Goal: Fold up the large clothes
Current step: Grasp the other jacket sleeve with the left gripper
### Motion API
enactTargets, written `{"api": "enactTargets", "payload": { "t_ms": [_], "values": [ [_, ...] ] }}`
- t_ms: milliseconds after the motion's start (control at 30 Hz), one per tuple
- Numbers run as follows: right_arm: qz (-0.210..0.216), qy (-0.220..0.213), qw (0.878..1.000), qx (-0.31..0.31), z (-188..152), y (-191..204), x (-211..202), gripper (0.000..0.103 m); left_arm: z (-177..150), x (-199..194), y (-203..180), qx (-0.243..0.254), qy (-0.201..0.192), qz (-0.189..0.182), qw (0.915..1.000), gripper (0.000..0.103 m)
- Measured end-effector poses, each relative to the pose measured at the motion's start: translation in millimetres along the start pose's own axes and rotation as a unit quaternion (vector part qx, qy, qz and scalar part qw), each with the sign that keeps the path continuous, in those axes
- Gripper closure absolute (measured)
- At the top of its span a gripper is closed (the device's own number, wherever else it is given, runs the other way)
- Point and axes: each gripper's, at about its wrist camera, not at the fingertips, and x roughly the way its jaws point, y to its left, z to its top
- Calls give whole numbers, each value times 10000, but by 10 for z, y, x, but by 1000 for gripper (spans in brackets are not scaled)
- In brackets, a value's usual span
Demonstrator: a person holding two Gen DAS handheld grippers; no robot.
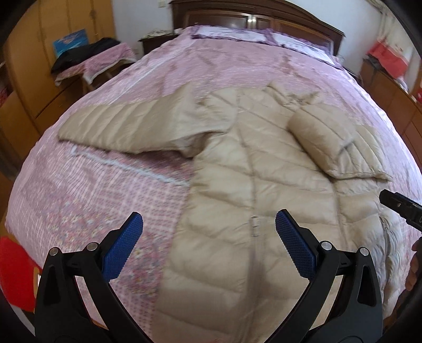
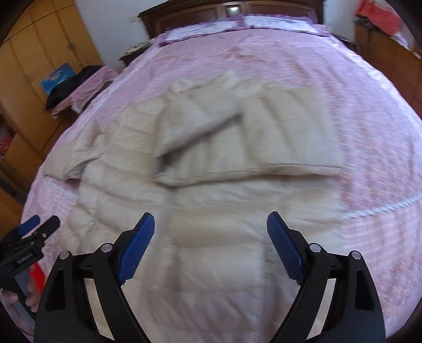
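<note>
1. Left wrist view: beige quilted down coat point(image 1: 253, 168) lies flat on the pink patterned bedspread point(image 1: 87, 190), hem toward the camera, collar toward 12 o'clock.
2. Only this view shows one sleeve point(image 1: 124, 126) stretched out flat toward 9 o'clock; the other sleeve point(image 1: 319, 137) is folded in over the body at 2 o'clock.
3. It also shows the coat's edge at 4 o'clock turned up, with white lining – detail is blurred.
4. Left gripper point(image 1: 209, 224) – blue-padded fingers spread wide, nothing between them, above the hem and bedspread edge.
5. Tip of the right gripper point(image 1: 395, 205) enters at 3 o'clock in the left view.
6. Right wrist view is motion-blurred; the folded-in sleeve lies diagonally across the chest at 12 o'clock, over a folded side panel whose straight edge runs across the frame.
7. Right gripper point(image 2: 211, 224) – fingers wide, clear of the fabric, holding nothing.
8. Only the right view shows the left gripper from outside at 8 o'clock, with a hand point(image 2: 29, 293) on its handle.
9. Dark wooden headboard point(image 2: 237, 10) at 12 o'clock in both views.
</note>
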Motion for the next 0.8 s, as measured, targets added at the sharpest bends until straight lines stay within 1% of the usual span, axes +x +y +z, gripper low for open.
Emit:
{"api": "enactTargets", "payload": {
  "t_ms": [100, 233, 367, 433, 567, 700, 800],
  "values": [
    [-267, -139, 9993, 237, -31, -211, -93, 18, 83, 20, -229, 259, -13, -85, 9996, 3],
    [-322, -237, 9970, 666, -83, -461, -142, 18, 170, 55, -536, 541, -7, -262, 9982, 3],
    [-400, -355, 9936, 996, -117, -663, -170, 18, 296, 101, -969, 975, -73, -459, 9941, 3],
    [-445, -400, 9925, 1068, -134, -730, -184, 18, 371, 122, -1180, 1199, -158, -553, 9911, 3],
    [-518, -440, 9902, 1218, -175, -876, -188, 18, 524, 238, -1564, 1500, -188, -692, 9861, 3],
    [-528, -465, 9884, 1349, -234, -1014, -188, 18, 658, 407, -1924, 1706, -184, -731, 9825, 3],
    [-502, -461, 9874, 1431, -267, -1095, -184, 18, 705, 484, -2146, 1879, -271, -736, 9791, 3]
  ]
}}
